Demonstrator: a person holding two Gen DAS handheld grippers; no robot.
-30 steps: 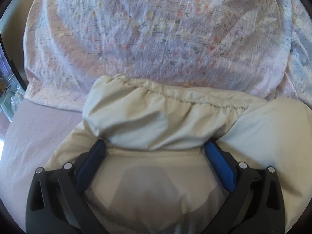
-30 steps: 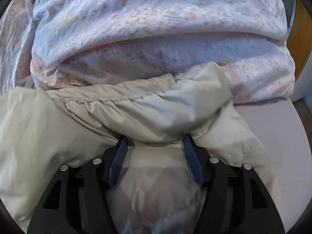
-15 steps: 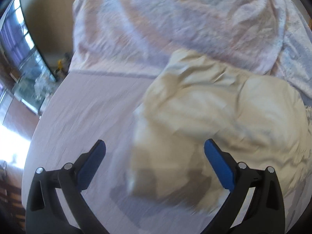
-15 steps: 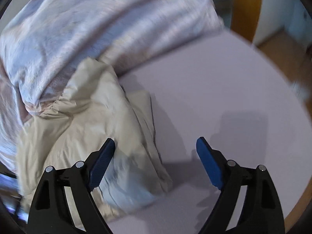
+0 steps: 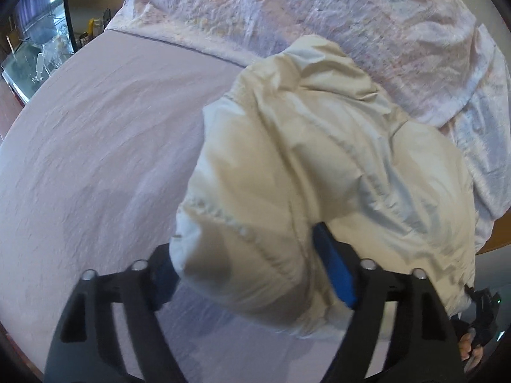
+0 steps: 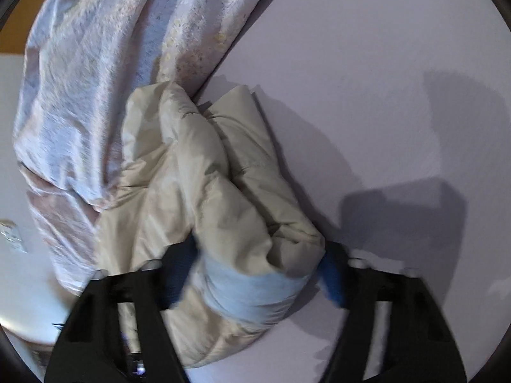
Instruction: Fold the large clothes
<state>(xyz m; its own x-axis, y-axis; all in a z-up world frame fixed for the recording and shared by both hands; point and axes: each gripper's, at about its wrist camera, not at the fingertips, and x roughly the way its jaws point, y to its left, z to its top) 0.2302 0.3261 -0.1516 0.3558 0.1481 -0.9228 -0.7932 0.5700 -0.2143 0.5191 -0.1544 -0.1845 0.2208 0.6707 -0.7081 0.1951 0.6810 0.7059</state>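
A cream puffy jacket lies bunched on the lilac bed sheet, against a floral duvet. My left gripper is open, its blue-padded fingers on either side of a gathered cuff end of the jacket. In the right wrist view the jacket is a rumpled bundle. My right gripper is open wide around another bunched end with a pale blue lining; its fingers straddle the fabric without clearly pinching it.
The floral duvet is piled along the back of the bed. Bare lilac sheet spreads to the right of the jacket. A window and shelf with small items sit beyond the bed's left edge.
Both grippers pulled away from the jacket's gathered hem, swung outward, then came back down around other bunched ends. The jacket now lies more crumpled and turned.
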